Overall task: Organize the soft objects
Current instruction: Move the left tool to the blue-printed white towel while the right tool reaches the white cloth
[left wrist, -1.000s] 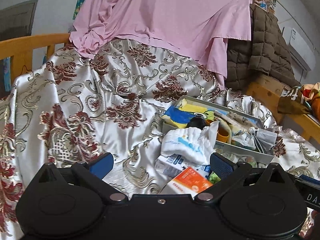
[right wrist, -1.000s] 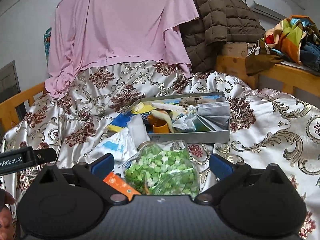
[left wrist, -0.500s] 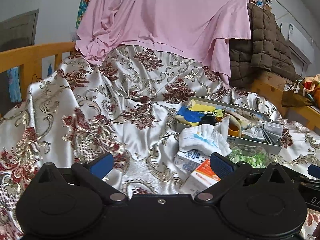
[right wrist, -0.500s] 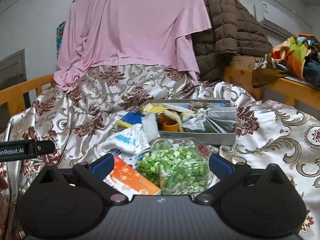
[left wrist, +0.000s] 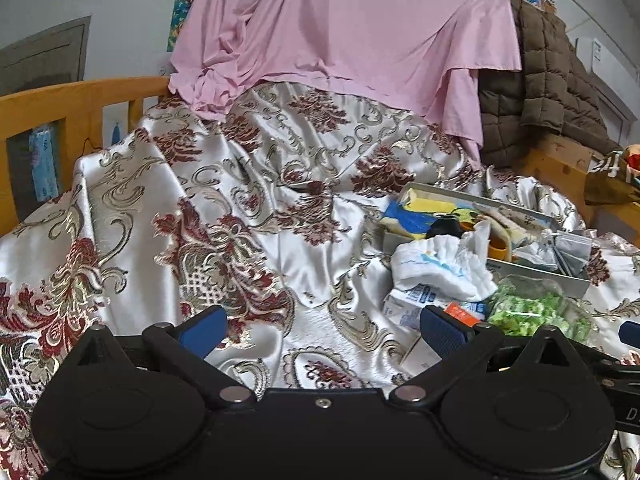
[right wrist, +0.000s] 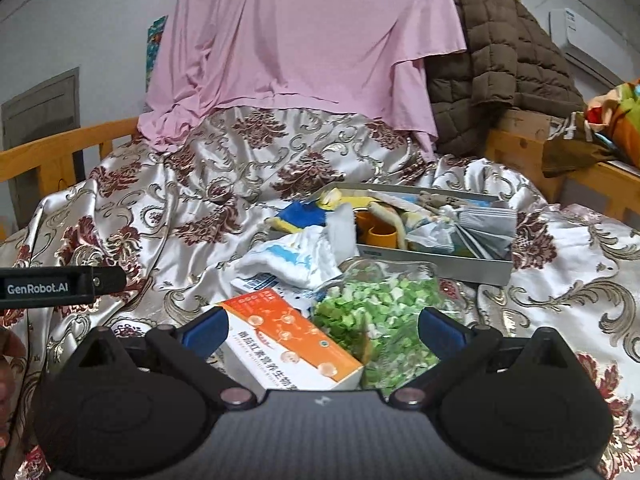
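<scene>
A grey box (right wrist: pixel 440 266) full of soft items sits on the patterned satin bedspread (right wrist: pixel 200 216). In front of it lie a white diaper (right wrist: pixel 296 260), a clear bag of green pieces (right wrist: pixel 380 304) and an orange-and-white carton (right wrist: pixel 288 340). My right gripper (right wrist: pixel 320 330) is open, its blue pads either side of the carton and bag, above them. My left gripper (left wrist: pixel 320 332) is open over bare bedspread, left of the diaper (left wrist: pixel 436 268), bag (left wrist: pixel 532 308) and box (left wrist: pixel 536 270).
A pink sheet (right wrist: pixel 304 44) hangs at the back beside a brown quilted jacket (right wrist: pixel 496 68). Wooden bed rails (left wrist: pixel 60 104) run along the left and right (right wrist: pixel 600 180). Colourful clothes (right wrist: pixel 616 120) lie on the right ledge. The left gripper's body (right wrist: pixel 52 286) shows at left.
Both grippers have drawn back and towards the left from the pile; the box and items sit further right and smaller in the left view. The orange carton now shows fully between the right fingers.
</scene>
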The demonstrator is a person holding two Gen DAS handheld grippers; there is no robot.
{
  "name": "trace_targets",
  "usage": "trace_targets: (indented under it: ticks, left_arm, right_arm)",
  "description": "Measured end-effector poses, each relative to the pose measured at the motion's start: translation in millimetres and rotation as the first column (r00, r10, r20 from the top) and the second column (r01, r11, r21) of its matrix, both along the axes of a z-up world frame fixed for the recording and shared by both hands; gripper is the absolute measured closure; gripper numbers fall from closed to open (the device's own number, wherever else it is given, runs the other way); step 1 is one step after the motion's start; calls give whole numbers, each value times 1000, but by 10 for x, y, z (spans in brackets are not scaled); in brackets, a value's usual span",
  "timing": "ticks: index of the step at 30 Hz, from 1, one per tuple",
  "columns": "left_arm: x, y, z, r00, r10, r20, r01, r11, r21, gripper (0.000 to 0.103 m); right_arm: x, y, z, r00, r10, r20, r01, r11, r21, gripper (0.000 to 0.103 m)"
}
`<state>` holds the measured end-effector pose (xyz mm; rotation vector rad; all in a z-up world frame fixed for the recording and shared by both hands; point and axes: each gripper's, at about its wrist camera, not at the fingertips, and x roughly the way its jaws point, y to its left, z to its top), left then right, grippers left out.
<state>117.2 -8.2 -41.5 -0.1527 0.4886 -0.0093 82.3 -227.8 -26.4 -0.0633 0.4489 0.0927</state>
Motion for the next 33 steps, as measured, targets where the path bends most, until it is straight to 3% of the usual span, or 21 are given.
trace_targets:
  ticks: [12, 33]
  left_arm:
    - [43, 118, -50, 996, 83, -37, -85, 996, -36, 1]
    - [298, 26, -30, 992, 113, -61, -117, 991, -58, 1]
  right_arm:
    - [23, 185, -20, 996, 67, 59, -65, 997, -33, 0]
    - [282, 261, -90, 994, 98, 54, -96, 994, -46, 0]
